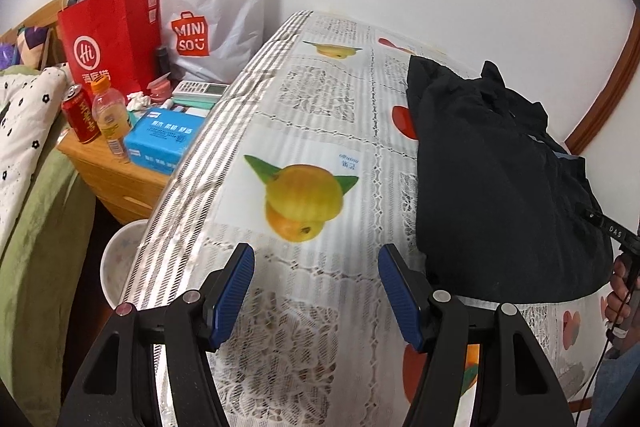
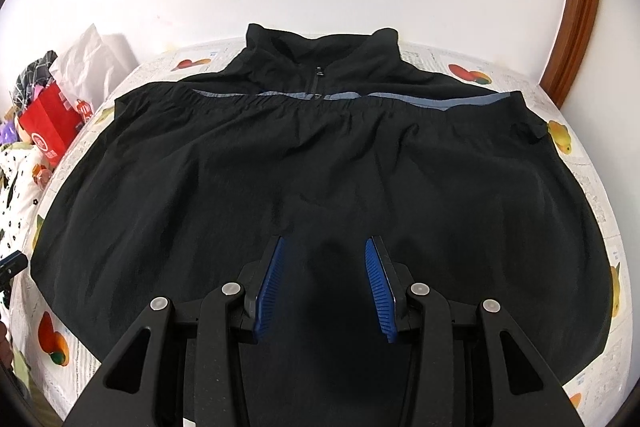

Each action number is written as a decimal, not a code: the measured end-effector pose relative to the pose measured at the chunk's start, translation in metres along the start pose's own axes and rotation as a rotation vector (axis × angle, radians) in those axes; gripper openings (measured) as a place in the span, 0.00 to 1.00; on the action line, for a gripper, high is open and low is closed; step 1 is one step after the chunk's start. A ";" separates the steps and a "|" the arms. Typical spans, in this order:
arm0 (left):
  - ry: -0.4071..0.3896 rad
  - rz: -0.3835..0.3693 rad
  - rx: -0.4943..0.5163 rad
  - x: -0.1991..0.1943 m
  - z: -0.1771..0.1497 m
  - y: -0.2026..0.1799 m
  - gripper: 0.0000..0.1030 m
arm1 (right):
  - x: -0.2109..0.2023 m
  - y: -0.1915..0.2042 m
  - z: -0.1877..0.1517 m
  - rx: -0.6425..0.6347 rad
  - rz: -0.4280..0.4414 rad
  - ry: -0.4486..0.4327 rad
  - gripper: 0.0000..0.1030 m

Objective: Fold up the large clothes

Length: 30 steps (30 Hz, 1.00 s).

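A large black jacket (image 2: pixel 320 163) with a zip collar and a thin blue-grey stripe lies on the table, its lower part folded up toward the collar. In the left wrist view the same jacket (image 1: pixel 500 179) is a dark heap at the right of the table. My right gripper (image 2: pixel 325 247) hovers over the jacket's near half, jaws apart with only flat cloth below them. My left gripper (image 1: pixel 316 255) stands open over the bare fruit-print tablecloth (image 1: pixel 304 195), left of the jacket, holding nothing. The other hand's gripper tip (image 1: pixel 612 231) shows at the right edge.
A wooden nightstand (image 1: pixel 116 183) left of the table carries a red paper bag (image 1: pixel 108 39), a white shopping bag (image 1: pixel 216 11), a red can (image 1: pixel 80 119), an orange bottle (image 1: pixel 110 115) and a blue tissue box (image 1: pixel 160 139). A bed with green bedding (image 1: pixel 32 227) lies far left. White wall behind.
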<state>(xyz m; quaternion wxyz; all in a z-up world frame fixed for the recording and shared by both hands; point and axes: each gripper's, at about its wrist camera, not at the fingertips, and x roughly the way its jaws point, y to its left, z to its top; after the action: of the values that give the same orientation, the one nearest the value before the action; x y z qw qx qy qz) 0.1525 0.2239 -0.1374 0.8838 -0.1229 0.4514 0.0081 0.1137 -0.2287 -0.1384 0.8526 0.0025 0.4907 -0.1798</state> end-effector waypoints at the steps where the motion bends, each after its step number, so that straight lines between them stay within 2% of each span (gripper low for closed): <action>1: 0.000 0.003 -0.001 -0.001 -0.001 0.001 0.60 | 0.001 0.002 -0.001 -0.004 -0.001 -0.002 0.41; 10: 0.005 0.016 0.011 -0.010 -0.009 -0.001 0.60 | 0.010 0.018 -0.024 -0.045 -0.016 0.024 0.41; 16: 0.002 0.019 0.013 -0.017 -0.012 -0.006 0.60 | -0.010 0.026 -0.047 -0.082 0.012 0.009 0.41; 19: -0.001 0.017 0.013 -0.022 -0.015 -0.009 0.60 | -0.020 0.029 -0.058 -0.111 -0.008 -0.004 0.41; 25: -0.003 0.031 -0.001 -0.033 -0.020 -0.012 0.60 | -0.040 0.022 -0.078 -0.059 0.053 0.003 0.40; 30: -0.009 0.042 -0.003 -0.042 -0.026 -0.012 0.60 | -0.045 0.035 -0.102 -0.159 0.008 0.052 0.40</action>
<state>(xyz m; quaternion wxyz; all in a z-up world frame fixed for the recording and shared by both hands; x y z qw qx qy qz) 0.1089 0.2110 -0.1159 0.8853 -0.1147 0.4497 0.0277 0.0192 -0.1636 -0.1598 0.8376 -0.0588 0.5256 -0.1368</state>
